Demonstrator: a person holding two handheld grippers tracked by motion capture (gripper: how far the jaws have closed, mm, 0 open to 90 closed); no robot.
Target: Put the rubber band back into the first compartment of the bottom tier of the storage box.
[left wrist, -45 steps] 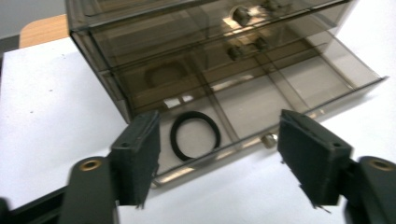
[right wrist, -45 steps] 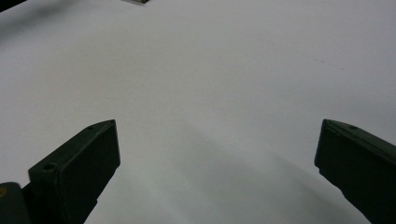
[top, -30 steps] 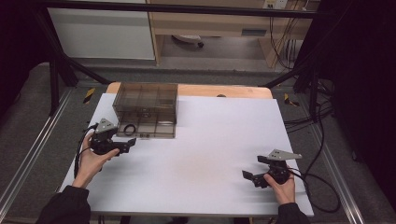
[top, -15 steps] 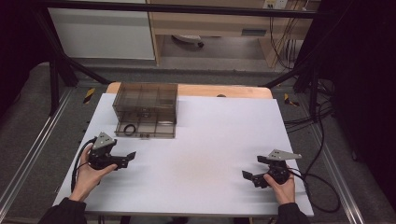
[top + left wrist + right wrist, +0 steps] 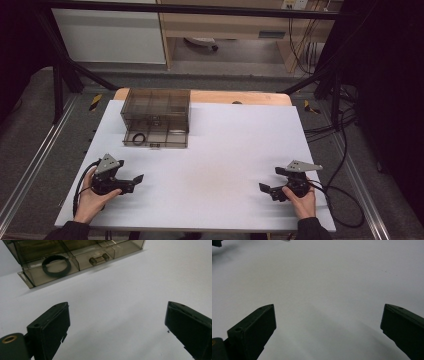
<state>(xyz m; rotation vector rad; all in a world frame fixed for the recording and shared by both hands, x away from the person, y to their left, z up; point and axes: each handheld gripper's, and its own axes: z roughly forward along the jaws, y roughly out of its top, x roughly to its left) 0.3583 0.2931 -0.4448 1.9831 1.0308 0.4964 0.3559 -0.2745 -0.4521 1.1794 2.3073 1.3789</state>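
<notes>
A smoky transparent drawer box stands at the back left of the white table, its lower drawer pulled out. A black ring lies in the drawer's left compartment and a small barrel-shaped part in the middle one. My left gripper rests low at the front left, held by a hand, jaws wide apart and empty. At the front right my right gripper is open too, with bare table between its jaws. In the left gripper view the black fingers frame white table short of the drawer.
Black cables trail from the right gripper off the table's right edge. A wooden board shows behind the white sheet. Metal frame rails run along both sides on the grey floor.
My left gripper has drawn back from beside the drawer box toward the table's front left edge. The right gripper has stayed put.
</notes>
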